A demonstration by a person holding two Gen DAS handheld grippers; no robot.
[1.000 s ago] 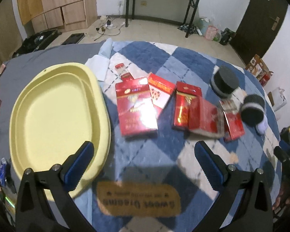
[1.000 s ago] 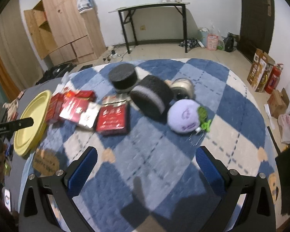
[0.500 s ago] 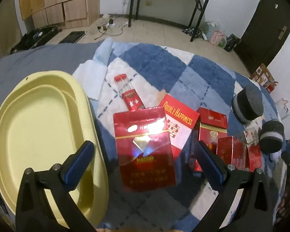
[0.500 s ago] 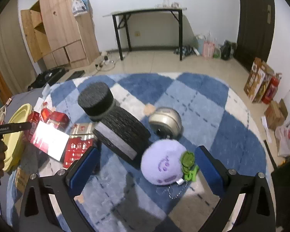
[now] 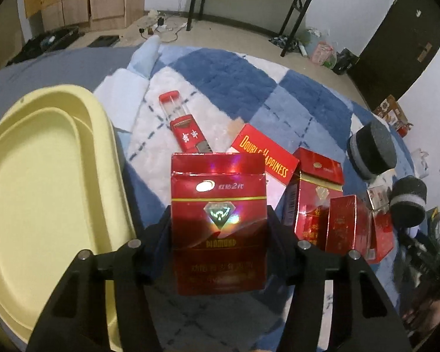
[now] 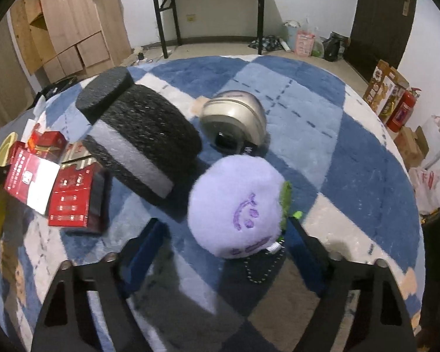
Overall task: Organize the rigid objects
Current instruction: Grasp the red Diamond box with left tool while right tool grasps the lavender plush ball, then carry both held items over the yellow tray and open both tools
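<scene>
In the left wrist view my left gripper (image 5: 218,214) is closing, and its pads press both sides of a red Diamond box (image 5: 218,234). A yellow tray (image 5: 102,123) lies just left of it. More red boxes (image 5: 319,193), a Double Happiness box (image 5: 267,155) and a slim red case (image 5: 184,129) lie on the rug beyond. In the right wrist view my right gripper (image 6: 224,224) is closing around a purple plush ball (image 6: 237,202). A gap shows between the ball and the left finger (image 6: 149,240).
A black and white foam disc (image 6: 143,146) leans beside the plush, with a silver round object (image 6: 234,117) behind it. Two dark foam discs (image 5: 372,152) lie at the right of the blue and white rug (image 5: 234,82). Red boxes (image 6: 73,196) lie to the left.
Both grippers came down and their jaws narrowed from wide open. The left fingers now flank and touch the red Diamond box. The right fingers now flank the purple plush.
</scene>
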